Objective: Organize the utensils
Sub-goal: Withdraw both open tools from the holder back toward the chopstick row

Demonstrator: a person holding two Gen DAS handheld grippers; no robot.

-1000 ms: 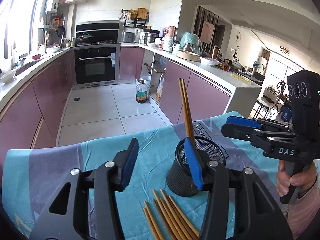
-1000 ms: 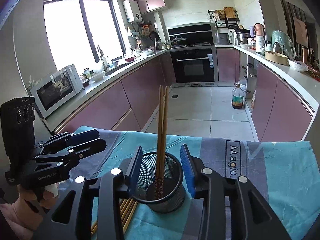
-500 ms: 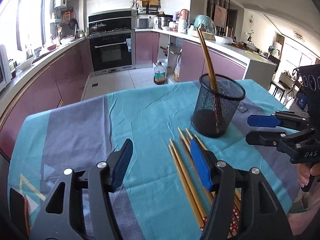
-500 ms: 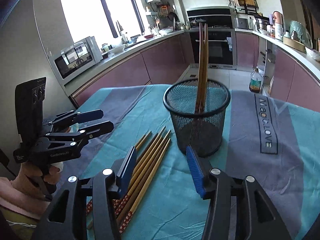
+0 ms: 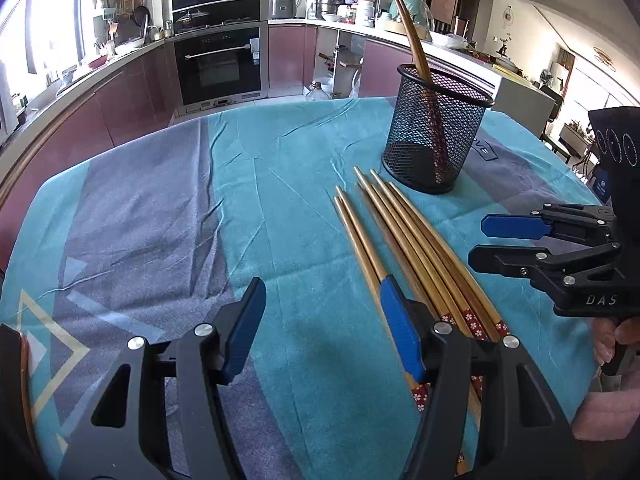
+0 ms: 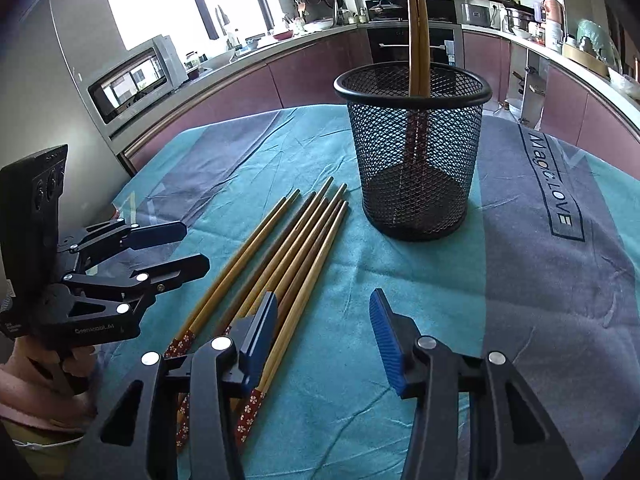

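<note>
left gripper (image 5: 322, 326): black angular frame with triangular cut-outs, silver round screws at the pivots, ribbed blue pads on the jaws. right gripper (image 6: 324, 332): same build, black frame, silver screws, blue pads. white lettering "das" on the right unit's side, small white print on the left's. black camera block with round lenses tops each. pink sleeve (image 6: 24, 408) at the wrist.

We count two chopsticks in the holder (image 6: 414, 32), eight loose chopsticks (image 6: 280, 264) on the cloth, one mesh holder (image 6: 416, 160).
</note>
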